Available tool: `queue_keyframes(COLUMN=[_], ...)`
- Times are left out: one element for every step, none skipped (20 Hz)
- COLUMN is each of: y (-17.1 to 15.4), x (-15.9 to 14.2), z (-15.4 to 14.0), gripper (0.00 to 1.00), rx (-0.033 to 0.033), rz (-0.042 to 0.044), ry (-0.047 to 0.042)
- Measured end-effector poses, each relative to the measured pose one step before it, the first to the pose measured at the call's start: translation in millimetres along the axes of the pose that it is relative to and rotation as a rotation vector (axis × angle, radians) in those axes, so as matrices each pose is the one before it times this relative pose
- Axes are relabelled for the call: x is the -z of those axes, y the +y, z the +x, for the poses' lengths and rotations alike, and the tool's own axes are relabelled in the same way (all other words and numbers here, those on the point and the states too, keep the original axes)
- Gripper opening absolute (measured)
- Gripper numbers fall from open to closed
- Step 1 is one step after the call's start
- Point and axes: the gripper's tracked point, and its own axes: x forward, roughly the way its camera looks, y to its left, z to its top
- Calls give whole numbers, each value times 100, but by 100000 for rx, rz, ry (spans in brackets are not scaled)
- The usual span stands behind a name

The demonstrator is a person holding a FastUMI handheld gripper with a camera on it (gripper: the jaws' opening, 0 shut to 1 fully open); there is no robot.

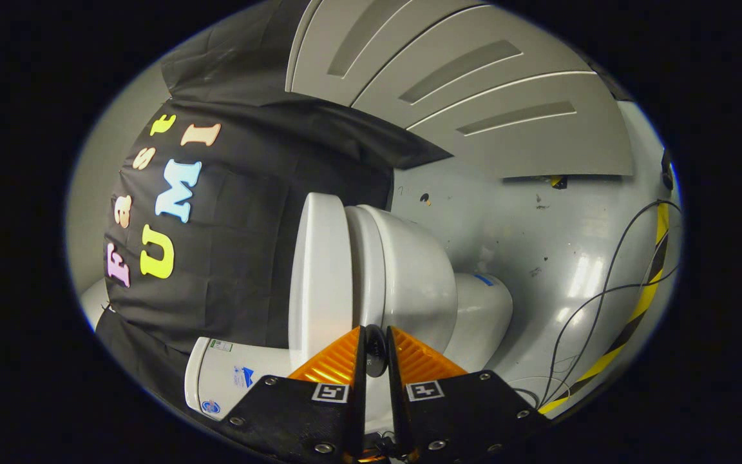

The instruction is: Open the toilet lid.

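The view is rolled on its side, so the white toilet lies sideways just ahead of the fingers. Its flat lid rests close against the seat, with only a thin dark seam between them. Beyond the seat are the bowl and its base. The tank stands beside the lid's hinge end, next to the fingers. My gripper is nearly shut, and a small dark round tab at the lid's front rim is pinched between the fingertips.
Black cloth wall hangs behind the tank and lid. The grey floor spreads past the bowl, with loose black cables and a yellow-black tape strip on it. Grey panelled wall rises beyond.
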Motion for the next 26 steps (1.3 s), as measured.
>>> queue_keyframes(y=[-89,-105,167,393,75,-162,21,47,28,50,143,169,152,54,-33,194,87,210,210,394,557,708,795,735,705,466], x=[-207,-9,83,-128,-38,191,-171,88,113,121,-14,-43,53,-104,-134,-132,70,-134,42,-136,-98,-86,-196,-147,-276,-127], z=[-72,-42,-148,-65,-46,183,51,45,6,-134,-40,35,-23,66,-150,116,-195,-94,-361,-130,-162,-439,-289,-264,-279,-245], gripper=[16,16,14,12,6,2,2,1,0,0,0,0,0,0,0,0,0,0,0,0,0,0,0,0,0,0], rx=[132,-226,-1476,-2120,-623,-124,-60,302,581,432,653,906,997,1371,1468,1364,995,462,349,502,132,-90,-425,-538,-294,161], rz=[1229,843,1347,1810,579,128,514,-653,-87,-626,-596,-1679,-2464,-2390,-1263,-987,-1023,-1095,-1739,-1770,-2578,-2561,-2309,-2532,-2215,-2232], ry=[163,-254,415,-29,487,92,-541,337,568,1918,1490,1829,747,823,984,192,389,-318,99,-77,104,-422,-383,-30,-628,267])
